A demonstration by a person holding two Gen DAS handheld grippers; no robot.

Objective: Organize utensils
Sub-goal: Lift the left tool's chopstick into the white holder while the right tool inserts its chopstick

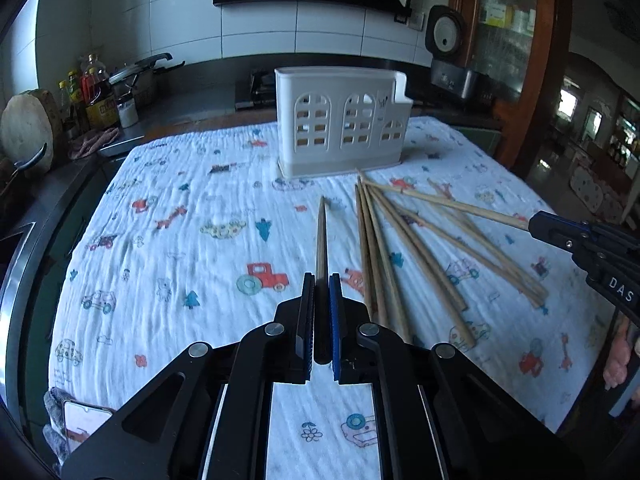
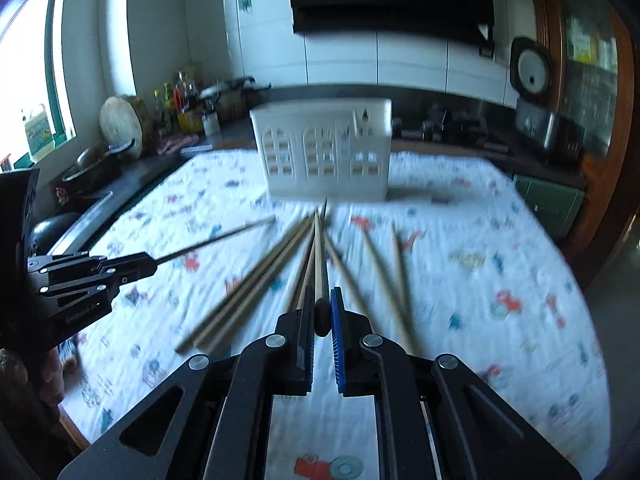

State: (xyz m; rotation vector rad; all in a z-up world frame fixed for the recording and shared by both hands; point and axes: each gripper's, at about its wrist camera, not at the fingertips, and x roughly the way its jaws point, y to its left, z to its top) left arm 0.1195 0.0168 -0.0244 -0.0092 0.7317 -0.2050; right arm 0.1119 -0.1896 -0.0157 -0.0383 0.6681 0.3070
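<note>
A white utensil holder (image 1: 344,120) with window cut-outs stands upright at the far side of the table; it also shows in the right wrist view (image 2: 326,152). Several wooden chopsticks (image 1: 404,248) lie fanned on the printed cloth, right of centre. My left gripper (image 1: 321,280) is shut on one chopstick (image 1: 321,236) that points toward the holder, held above the cloth. My right gripper (image 2: 321,294) is shut on another chopstick (image 2: 319,256) over the fan of chopsticks (image 2: 256,284). The right gripper (image 1: 536,224) reaches in from the right edge of the left wrist view.
A white cloth with cartoon prints (image 1: 192,240) covers the table. A counter on the left carries bottles (image 1: 92,92), a pot (image 1: 136,76) and a round chopping block (image 1: 28,128). A phone (image 1: 80,420) lies at the near left corner. A rice cooker (image 1: 444,36) stands at the back right.
</note>
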